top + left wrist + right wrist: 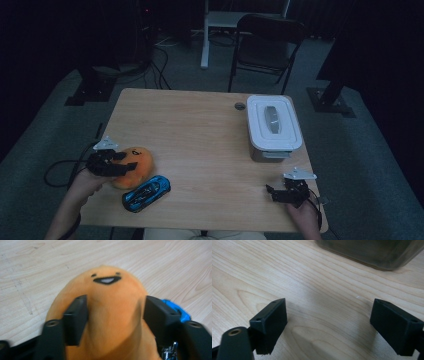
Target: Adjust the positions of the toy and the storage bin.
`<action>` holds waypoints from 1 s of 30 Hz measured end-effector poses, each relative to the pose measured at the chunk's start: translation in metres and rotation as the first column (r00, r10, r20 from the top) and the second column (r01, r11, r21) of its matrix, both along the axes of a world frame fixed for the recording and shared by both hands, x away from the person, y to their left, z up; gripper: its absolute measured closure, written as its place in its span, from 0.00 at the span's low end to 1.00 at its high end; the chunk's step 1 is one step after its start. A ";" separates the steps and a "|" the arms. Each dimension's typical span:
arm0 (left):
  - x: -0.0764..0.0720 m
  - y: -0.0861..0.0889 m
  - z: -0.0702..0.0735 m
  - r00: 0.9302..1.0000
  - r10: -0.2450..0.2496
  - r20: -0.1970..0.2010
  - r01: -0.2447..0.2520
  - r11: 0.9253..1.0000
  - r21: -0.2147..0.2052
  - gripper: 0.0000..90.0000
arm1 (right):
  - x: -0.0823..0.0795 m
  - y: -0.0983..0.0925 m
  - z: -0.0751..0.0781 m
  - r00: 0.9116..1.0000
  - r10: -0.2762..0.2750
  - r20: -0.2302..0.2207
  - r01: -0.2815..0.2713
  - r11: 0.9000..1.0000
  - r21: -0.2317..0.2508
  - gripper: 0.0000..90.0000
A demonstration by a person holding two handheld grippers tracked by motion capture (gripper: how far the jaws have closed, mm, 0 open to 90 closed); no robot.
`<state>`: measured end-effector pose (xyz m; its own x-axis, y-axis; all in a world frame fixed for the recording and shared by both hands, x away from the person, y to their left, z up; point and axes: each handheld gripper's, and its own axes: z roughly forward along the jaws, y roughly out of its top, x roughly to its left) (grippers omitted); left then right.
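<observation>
An orange plush toy (142, 157) with a smiling face lies near the table's left front corner. My left gripper (128, 164) reaches over it from the left. In the left gripper view the plush toy (112, 287) fills the gap between the two black jaws of the left gripper (115, 306), which stand apart on either side of it and touch its sides. A blue toy car (146, 193) lies just in front of the plush, and a piece of the blue toy car (176, 310) shows behind one jaw. My right gripper (273, 192) rests open near the front right, with bare wood between the jaws of the right gripper (329, 315).
A white lidded box (273, 127) stands at the table's right side, and the box (367, 252) lies just beyond the right gripper. The wooden table (200, 130) has a small round grommet (240, 106) at the back. A chair (265, 40) stands behind the table.
</observation>
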<state>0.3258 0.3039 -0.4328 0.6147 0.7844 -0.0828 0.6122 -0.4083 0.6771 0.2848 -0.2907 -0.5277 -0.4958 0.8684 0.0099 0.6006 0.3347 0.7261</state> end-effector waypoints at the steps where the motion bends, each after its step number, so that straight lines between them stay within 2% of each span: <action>1: 0.000 0.000 0.002 1.000 0.007 0.006 -0.007 1.000 -0.011 0.29 | 0.000 0.000 0.000 1.000 0.000 0.000 0.000 1.000 -0.001 0.14; 2: 0.000 -0.001 0.004 1.000 0.018 0.012 -0.018 1.000 -0.020 0.27 | 0.000 0.000 0.000 1.000 -0.001 0.000 0.001 1.000 -0.003 0.14; 3: 0.000 -0.001 0.004 1.000 0.018 0.012 -0.018 1.000 -0.020 0.19 | 0.000 0.000 0.000 1.000 -0.001 0.000 0.001 1.000 -0.003 0.14; 7: 0.002 -0.009 0.015 0.998 0.036 0.059 -0.034 0.999 -0.035 0.15 | 0.000 -0.002 0.000 1.000 -0.012 -0.004 0.012 1.000 0.011 0.14; 11: 0.009 -0.019 0.021 0.997 0.039 0.066 -0.035 0.998 -0.060 0.11 | -0.001 -0.003 0.000 0.999 -0.033 0.000 0.033 0.999 -0.002 0.14; 14: 0.013 -0.030 0.022 0.996 0.026 0.086 -0.022 0.999 -0.047 0.11 | -0.002 -0.005 0.000 0.999 -0.040 -0.001 0.040 0.999 0.004 0.14; 15: 0.016 -0.034 0.021 0.997 0.018 0.079 -0.015 0.999 -0.041 0.11 | -0.002 -0.006 0.000 0.999 -0.042 -0.001 0.042 0.999 0.001 0.14; 17: 0.021 -0.041 0.018 0.999 0.010 0.052 -0.009 0.999 -0.035 0.02 | -0.002 -0.006 0.000 0.999 -0.048 -0.003 0.048 0.999 -0.001 0.13; 18: 0.023 -0.045 0.017 0.999 0.013 0.051 -0.012 1.000 -0.028 0.02 | -0.002 -0.007 0.000 0.999 -0.048 -0.005 0.048 0.999 0.003 0.13; 21: 0.027 -0.058 0.012 0.999 -0.029 0.041 0.030 0.999 -0.032 0.02 | -0.003 -0.010 0.001 0.998 -0.056 -0.010 0.056 0.998 0.012 0.13; 22: 0.028 -0.063 0.011 0.998 -0.034 0.048 0.035 0.999 -0.025 0.02 | -0.003 -0.011 0.001 0.998 -0.061 -0.014 0.061 0.998 0.016 0.13; 25: 0.031 -0.078 0.009 0.995 -0.068 0.067 0.071 0.997 -0.037 0.02 | -0.004 -0.014 0.003 0.998 -0.068 -0.011 0.068 0.997 0.023 0.13; 30: 0.038 -0.102 0.006 0.992 -0.106 0.062 0.109 0.993 -0.043 0.02 | -0.008 -0.020 0.007 0.996 -0.087 -0.003 0.087 0.996 0.038 0.13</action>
<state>0.3634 0.2015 -0.4267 0.7004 0.7094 -0.0786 0.5246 -0.4370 0.7306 0.2772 -0.3112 -0.5202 -0.4188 0.9070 0.0447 0.6270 0.2532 0.7368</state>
